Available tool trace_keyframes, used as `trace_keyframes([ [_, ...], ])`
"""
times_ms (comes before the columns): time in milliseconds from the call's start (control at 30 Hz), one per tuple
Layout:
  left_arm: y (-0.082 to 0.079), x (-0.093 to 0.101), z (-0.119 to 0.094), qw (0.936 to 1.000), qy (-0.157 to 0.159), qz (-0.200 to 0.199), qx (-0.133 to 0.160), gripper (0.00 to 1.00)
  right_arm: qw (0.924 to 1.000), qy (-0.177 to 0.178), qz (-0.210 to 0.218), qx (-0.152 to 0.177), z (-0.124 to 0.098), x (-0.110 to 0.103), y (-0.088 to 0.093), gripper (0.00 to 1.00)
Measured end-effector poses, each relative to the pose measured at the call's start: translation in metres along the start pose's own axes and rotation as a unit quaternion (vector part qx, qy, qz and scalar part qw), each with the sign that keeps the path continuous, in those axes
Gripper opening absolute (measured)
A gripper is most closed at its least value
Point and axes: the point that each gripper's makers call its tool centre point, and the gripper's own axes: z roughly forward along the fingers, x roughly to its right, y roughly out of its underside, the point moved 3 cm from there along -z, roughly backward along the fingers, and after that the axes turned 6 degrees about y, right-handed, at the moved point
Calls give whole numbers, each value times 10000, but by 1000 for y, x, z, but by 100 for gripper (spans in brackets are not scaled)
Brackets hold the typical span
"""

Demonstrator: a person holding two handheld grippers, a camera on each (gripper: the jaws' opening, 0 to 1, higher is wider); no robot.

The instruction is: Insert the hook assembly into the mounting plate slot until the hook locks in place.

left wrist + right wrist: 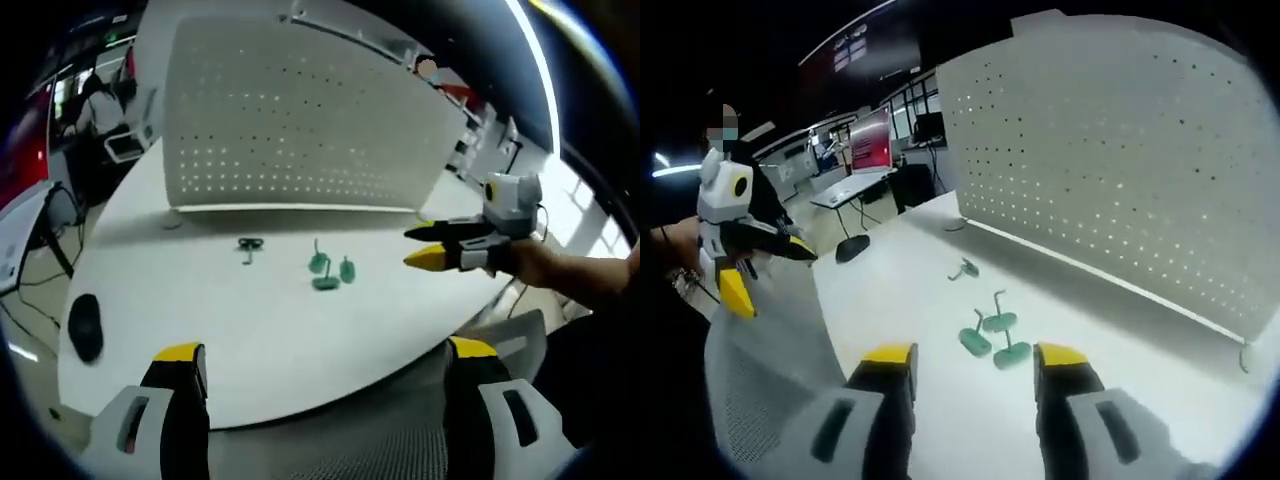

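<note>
Both grippers (pixel 325 365) (pixel 975 360) released, holding nothing | three green hooks (pixel 992 338) on white table (pixel 250 330), near upright pegboard (pixel 1120 150)

Bright overhead light, soft shadows, edges warped (fisheye), slightly blurred

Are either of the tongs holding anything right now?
No. Left tongs and right tongs are both open and empty; the small green plastic hooks lie untouched on the white table.

1. Perforated white panel (pixel 1120 150), matt, looks like painted sheet metal
2. White table (pixel 280 330), smooth with a faint sheen
3. Green hooks (pixel 992 338), seemingly plastic bases with thin wire stems
4. Gripper jaw tips, glossy yellow plastic
</note>
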Motion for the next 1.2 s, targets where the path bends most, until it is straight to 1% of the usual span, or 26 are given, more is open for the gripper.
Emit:
trace_keyframes([
  [33,1,0,0,10000,-17,-20,-12,100,9999,-86,-140,-43,5,-1,0,39],
  [67,1,-1,-1,10000,-23,-31,-15,100,9997,-72,-209,-82,12,-1,0,37],
  [100,2,-1,-1,10000,-40,-40,-19,100,9991,-122,-366,-183,19,-2,2,36],
  [167,3,-3,-2,10000,-70,-49,-38,100,9986,-188,-453,-185,27,-5,2,34],
  [200,4,-3,-3,9999,-106,-54,-53,100,9978,-285,-540,-243,33,-8,3,33],
  [233,4,-3,-3,9999,-116,-56,-59,100,9977,-297,-563,-248,35,-8,3,32],
  [300,5,-4,-5,9999,-131,-66,-70,100,9966,-376,-645,-339,46,-10,5,32],
  [400,7,-7,-5,9998,-164,-86,-95,100,9968,-425,-565,-383,61,-9,7,27],
  [467,11,-6,-2,9997,-130,-109,-191,100,9967,-416,-572,-391,73,-7,8,26],
  [500,13,-6,-1,9996,-123,-113,-230,100,9964,-439,-563,-465,77,-7,9,26],
  [567,13,-5,0,9996,-127,-119,-234,100,9959,-508,-551,-504,85,-7,9,25],
  [600,13,-4,1,9996,-118,-133,-231,100,9953,-528,-601,-545,89,-7,10,24],
  [633,13,-3,1,9996,-106,-146,-230,100,9931,-549,-785,-677,94,-6,15,23],
  [700,14,-3,2,9995,-105,-170,-236,100,9910,-581,-973,-713,101,-4,18,20],
  [800,13,-5,2,9994,-164,-159,-260,100,9906,-647,-986,-697,106,-4,16,17],
  [867,12,-7,2,9994,-185,-172,-241,100,9884,-726,-1093,-769,110,-5,18,15],
  [900,10,-9,2,9994,-198,-178,-221,100,9857,-771,-1212,-877,113,-5,20,13],
  [967,10,-11,4,9993,-213,-191,-235,100,9813,-901,-1407,-958,115,-8,22,12],
  [1000,10,-12,4,9993,-225,-185,-250,100,9790,-905,-1532,-998,117,-8,22,12],
  [1067,9,-13,5,9992,-247,-157,-259,100,9769,-915,-1600,-1080,118,-9,22,8],
  [1100,9,-13,5,9992,-237,-165,-268,100,9764,-951,-1648,-1020,118,-9,21,4],
  [1133,9,-13,5,9992,-237,-172,-265,100,9761,-983,-1655,-1008,117,-10,20,2],
  [1200,8,-13,6,9992,-231,-162,-275,100,9770,-990,-1586,-1026,117,-10,20,1],
])
